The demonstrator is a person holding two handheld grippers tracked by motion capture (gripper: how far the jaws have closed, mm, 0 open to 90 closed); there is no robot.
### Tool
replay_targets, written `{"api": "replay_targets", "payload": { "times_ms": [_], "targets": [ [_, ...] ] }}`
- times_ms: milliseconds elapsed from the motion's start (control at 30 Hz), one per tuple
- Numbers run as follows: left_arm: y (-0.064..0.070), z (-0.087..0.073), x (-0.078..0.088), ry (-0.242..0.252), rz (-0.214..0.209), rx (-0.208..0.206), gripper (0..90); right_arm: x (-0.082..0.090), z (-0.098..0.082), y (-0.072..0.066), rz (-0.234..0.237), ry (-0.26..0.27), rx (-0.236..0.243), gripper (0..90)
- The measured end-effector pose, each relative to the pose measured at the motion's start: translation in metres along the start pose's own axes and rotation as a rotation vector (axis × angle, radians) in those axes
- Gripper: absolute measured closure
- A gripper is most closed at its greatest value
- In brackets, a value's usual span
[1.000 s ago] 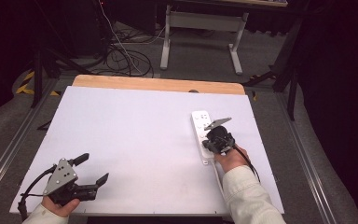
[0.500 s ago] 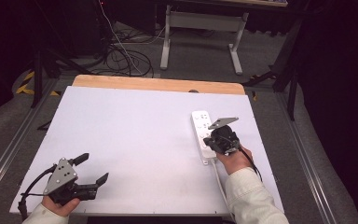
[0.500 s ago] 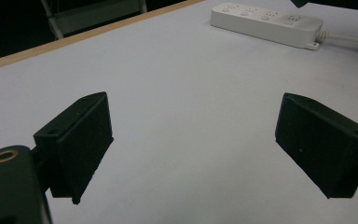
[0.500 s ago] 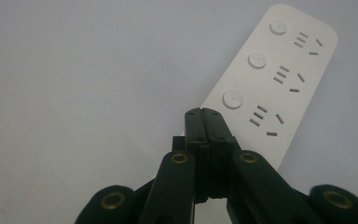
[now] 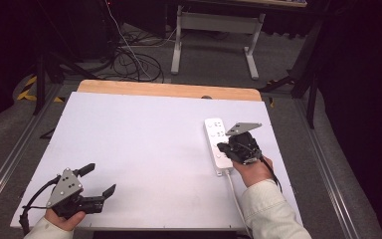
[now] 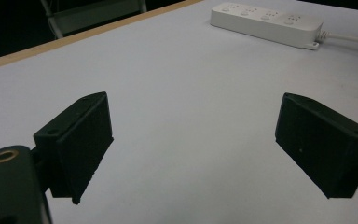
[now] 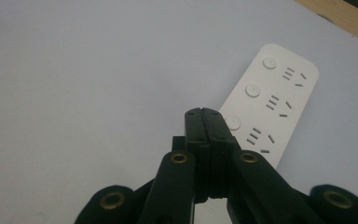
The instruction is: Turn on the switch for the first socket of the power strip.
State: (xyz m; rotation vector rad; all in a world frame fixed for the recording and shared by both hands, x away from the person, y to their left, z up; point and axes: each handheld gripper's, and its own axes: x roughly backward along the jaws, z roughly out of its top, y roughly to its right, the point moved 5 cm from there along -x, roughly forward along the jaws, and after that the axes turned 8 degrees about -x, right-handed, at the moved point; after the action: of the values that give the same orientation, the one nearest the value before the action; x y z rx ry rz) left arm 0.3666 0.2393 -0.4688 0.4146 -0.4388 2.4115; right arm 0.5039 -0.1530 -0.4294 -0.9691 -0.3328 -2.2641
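The right gripper [image 7: 204,112] has its fingers pressed together, empty, above the power strip [image 7: 265,102]. The left gripper [image 5: 95,181], fingers spread, is well apart on the surface [image 5: 144,144].

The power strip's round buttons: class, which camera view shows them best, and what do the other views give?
The right gripper view: the power strip lies close below the shut right gripper, three buttons sharp. The left gripper view shows the whole strip far off, buttons tiny. The high view shows it partly covered by that gripper.
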Motion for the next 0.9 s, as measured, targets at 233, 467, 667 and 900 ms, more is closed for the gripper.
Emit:
{"api": "replay_targets", "payload": {
  "times_ms": [233, 467, 667, 900],
  "targets": [
    [0.0, 0.0, 0.0, -0.001, 0.002, 0.002, 11.5, 0.002, 0.001, 0.0, 0.001, 0.005, 0.0, 90.0],
    [0.0, 0.0, 0.001, 0.001, 0.005, 0.006, 11.5, 0.009, 0.003, 0.001, -0.013, 0.063, -0.007, 60.1],
    [0.0, 0.0, 0.0, -0.001, 0.005, 0.004, 11.5, 0.023, 0.005, 0.001, 0.002, 0.143, -0.006, 37.2],
    [0.0, 0.0, 0.0, -0.002, 0.004, 0.002, 11.5, 0.041, 0.0, -0.005, 0.049, 0.237, 0.009, 20.1]
  ]
}}
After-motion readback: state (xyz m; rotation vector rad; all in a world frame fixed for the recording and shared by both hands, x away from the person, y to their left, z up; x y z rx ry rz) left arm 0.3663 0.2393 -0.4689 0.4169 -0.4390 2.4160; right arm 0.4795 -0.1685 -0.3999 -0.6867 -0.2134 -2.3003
